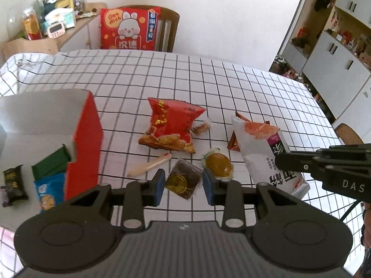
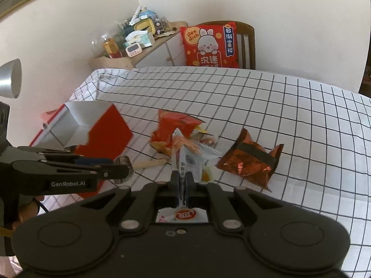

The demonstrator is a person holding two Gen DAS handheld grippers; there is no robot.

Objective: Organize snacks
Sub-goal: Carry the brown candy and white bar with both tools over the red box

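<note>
My left gripper (image 1: 183,186) holds a small dark square snack packet with a gold label (image 1: 183,180) between its blue pads, lifted above the table; it also shows in the right wrist view (image 2: 123,169). My right gripper (image 2: 182,185) is shut on a white snack bag with an orange print (image 2: 185,159), also seen in the left wrist view (image 1: 264,153). A red open box (image 1: 85,148) stands at the left with several snacks inside. A red snack bag (image 1: 171,125), a yellow round packet (image 1: 218,164), a cream stick snack (image 1: 149,167) and a copper foil bag (image 2: 250,162) lie on the table.
The table has a white checked cloth (image 1: 208,81). A chair with a red rabbit cushion (image 1: 129,27) stands at the far edge. A cluttered side shelf (image 1: 46,23) is at the far left, cabinets (image 1: 336,46) at the right. A small wrapped candy (image 1: 200,128) lies by the red bag.
</note>
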